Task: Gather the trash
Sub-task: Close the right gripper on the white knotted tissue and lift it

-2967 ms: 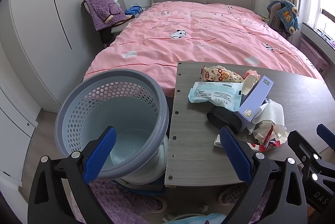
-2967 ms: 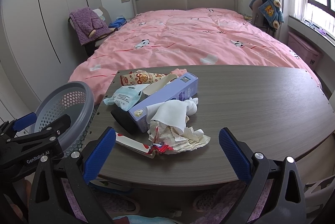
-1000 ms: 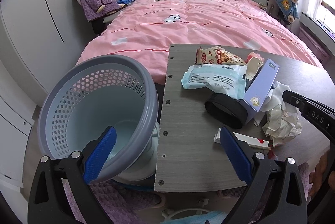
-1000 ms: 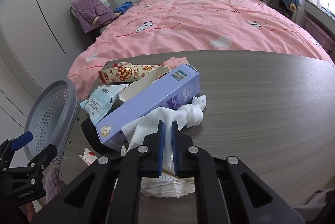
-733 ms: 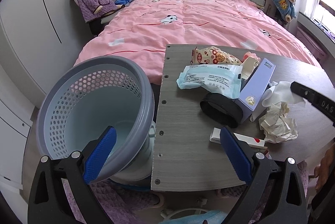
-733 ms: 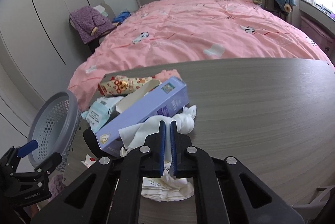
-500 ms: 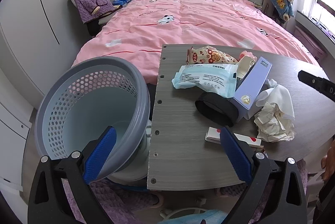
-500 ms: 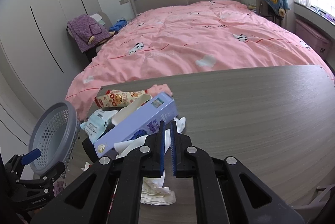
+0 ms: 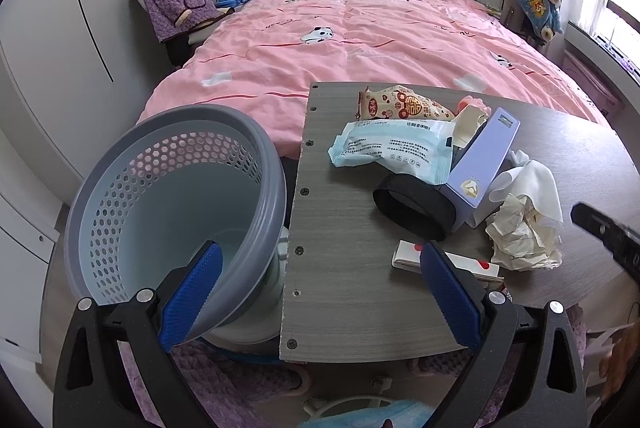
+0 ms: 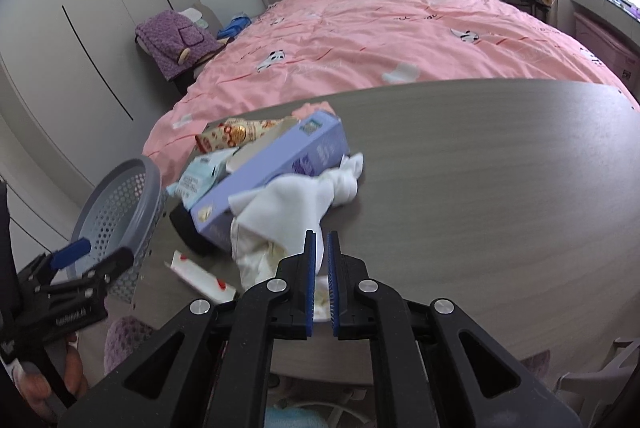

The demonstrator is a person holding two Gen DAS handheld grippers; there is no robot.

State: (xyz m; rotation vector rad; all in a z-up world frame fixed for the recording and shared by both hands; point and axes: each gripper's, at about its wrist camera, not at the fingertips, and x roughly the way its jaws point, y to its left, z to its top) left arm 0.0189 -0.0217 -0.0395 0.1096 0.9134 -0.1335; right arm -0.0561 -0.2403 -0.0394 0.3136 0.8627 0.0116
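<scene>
You are clenching the right gripper (image 10: 319, 268) on a white tissue (image 10: 296, 204), whose tail is showing between the two blue pads while the rest is fanning out at twelve o'clock from the tips, lying on the grey table (image 10: 480, 168). Crumpled paper (image 10: 256, 260) is sitting just under the tissue, at about ten o'clock from the tips. A long purple box (image 10: 272, 172) is lying touching the tissue at eleven o'clock, with one end resting on a black ring (image 9: 412, 208). Beyond the box, a light blue wipes packet (image 9: 388, 148) and a red-printed snack packet (image 9: 400, 106) are lying near the table's far corner. A flat white wrapper with red marks (image 9: 408, 256) is lying at six o'clock from the ring, close to the table's near edge. At nine o'clock from the pile, off the table's side edge, a grey perforated waste basket (image 9: 120, 188) is leaning with its mouth tipped toward you. You are holding the left gripper (image 9: 319, 248) released, jaws wide and gripping nothing, one pad in front of the basket rim and the other over the wrapper. A pink-quilted bed (image 9: 360, 40) is lying behind the table at twelve o'clock.
</scene>
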